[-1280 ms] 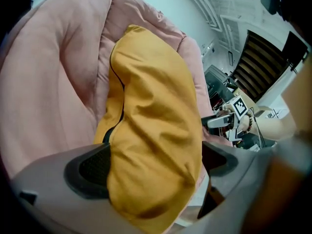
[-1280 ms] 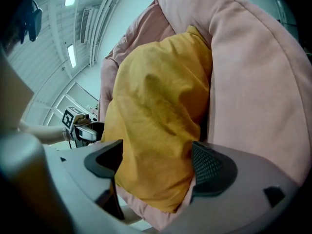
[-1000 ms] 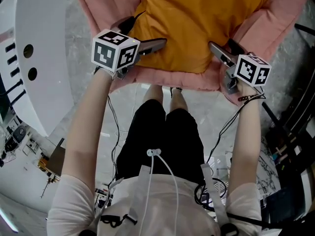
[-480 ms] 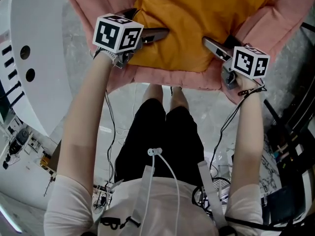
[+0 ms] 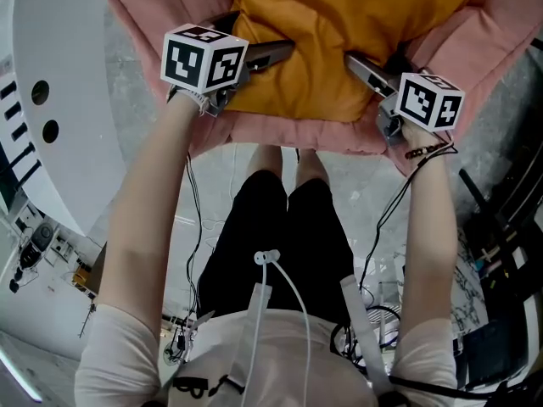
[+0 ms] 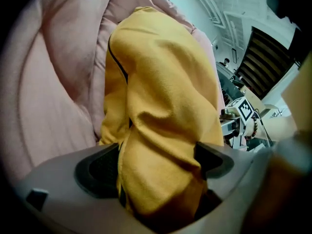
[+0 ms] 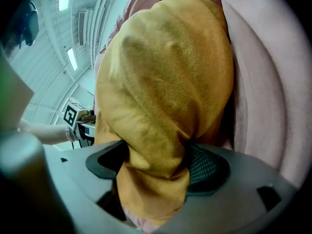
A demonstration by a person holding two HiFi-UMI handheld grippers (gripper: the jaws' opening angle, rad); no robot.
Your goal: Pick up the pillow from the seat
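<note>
The mustard-yellow pillow lies flat on the pink padded seat, not yet lifted, and everything else is best placed from it. The left gripper is at the pillow's near left corner and the right gripper at its near right corner, so the pillow's near edge runs from one to the other, and its body stretches away from both, straight ahead of the jaws. The left jaws have just been closing with the corner between them. They stand wide because the stuffing is thick, and the dark pads meet the fabric on both sides and dent it. The right jaws pinch their corner tighter, the cloth gathering into a narrow fold between the pads. Neither hand is nearer than the other, as each already has its own corner. The lift looks to depend on both hands rising together and evenly, since a bite only at the near edge would likely let the pillow's far side sag and drag over the seat.
</note>
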